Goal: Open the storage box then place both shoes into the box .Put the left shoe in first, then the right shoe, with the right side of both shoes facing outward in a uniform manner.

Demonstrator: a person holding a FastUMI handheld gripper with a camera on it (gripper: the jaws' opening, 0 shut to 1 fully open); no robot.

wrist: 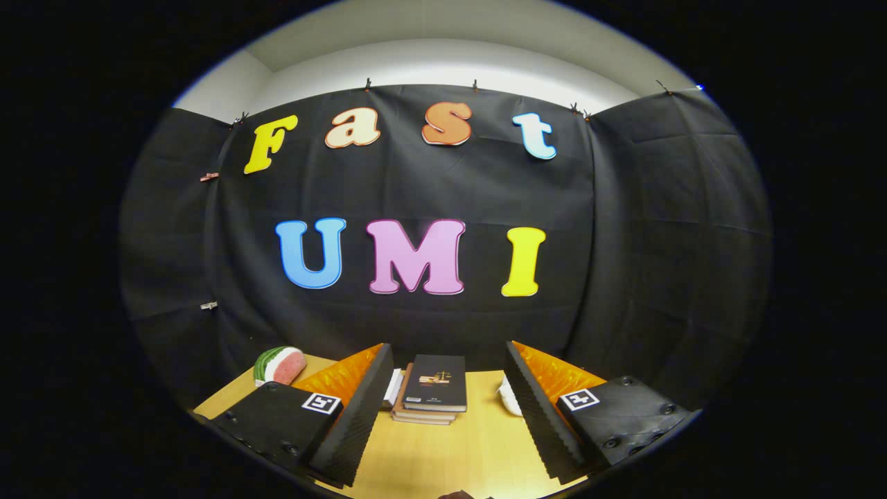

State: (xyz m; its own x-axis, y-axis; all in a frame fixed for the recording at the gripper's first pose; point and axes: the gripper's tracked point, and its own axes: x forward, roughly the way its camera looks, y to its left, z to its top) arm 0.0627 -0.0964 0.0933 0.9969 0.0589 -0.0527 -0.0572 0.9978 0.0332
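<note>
Gripper (443,416): fingers spread wide, holding nothing
Between fingers: stack of books (431,391) on bench (443,450)
Beyond left finger: watermelon slice (279,365)

Worktop (443,450): light wood-grain surface, smooth, with a slight sheen.

Gripper (443,416): fingers spread wide apart, nothing between them. The inner faces of the fingers (357,416) carry ribbed, matt pads with a rough sawtooth texture. The outer housings look like matt moulded plastic with recessed screws; each bears a flat printed paper-like marker.

Stack of books (433,391), just beyond the fingers: top cover smooth, dark, semi-matt; page edges look like paper.

Watermelon slice (279,365), beside the left finger: smooth, slightly glossy rind, matt cut face.

Booth wall (624,242): matt woven cloth, creased.
</note>
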